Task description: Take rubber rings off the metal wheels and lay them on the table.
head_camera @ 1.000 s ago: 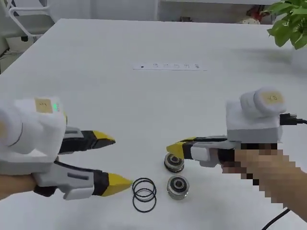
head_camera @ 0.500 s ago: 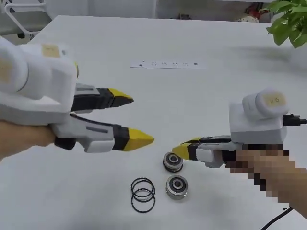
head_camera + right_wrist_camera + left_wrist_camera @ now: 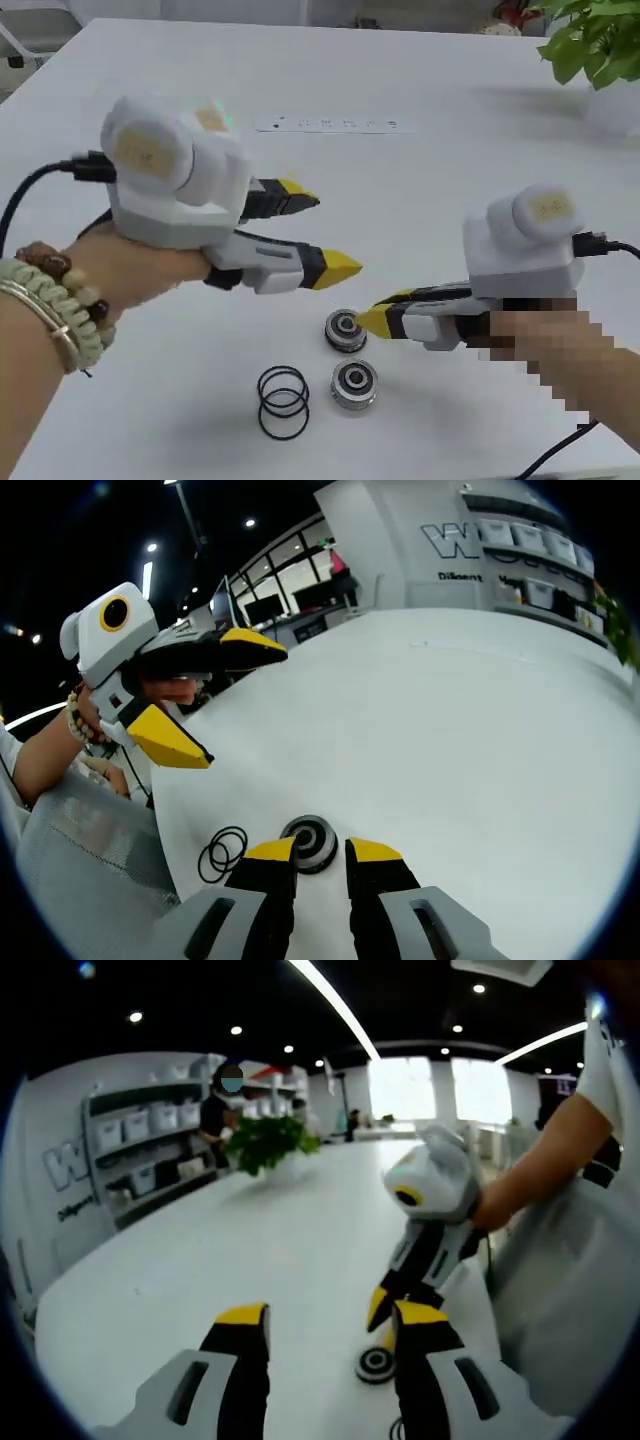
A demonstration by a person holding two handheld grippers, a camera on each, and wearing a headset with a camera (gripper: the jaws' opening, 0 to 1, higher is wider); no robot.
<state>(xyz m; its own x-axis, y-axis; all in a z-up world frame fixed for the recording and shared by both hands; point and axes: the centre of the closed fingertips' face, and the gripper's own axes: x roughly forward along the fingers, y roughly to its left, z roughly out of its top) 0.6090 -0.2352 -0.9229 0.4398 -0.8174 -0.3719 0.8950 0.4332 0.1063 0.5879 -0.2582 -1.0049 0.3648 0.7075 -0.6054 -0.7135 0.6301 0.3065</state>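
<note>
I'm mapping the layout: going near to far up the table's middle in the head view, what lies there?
Nearer metal wheel → farther metal wheel → socket strip.

Jaws, narrowly apart, near metal wheel [image 3: 308, 842] (rings [image 3: 222, 852] beside).

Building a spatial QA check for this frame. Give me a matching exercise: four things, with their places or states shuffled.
Things:
1. rubber rings
2. left gripper
3. far metal wheel
4. power strip

Places or states:
A. just past the right gripper tips
B. flat on the far part of the table
C. held above the table, jaws wide apart
D. lying overlapped on the table, left of the near metal wheel

Pairs: 1-D, 2-C, 3-A, 4-B
</note>
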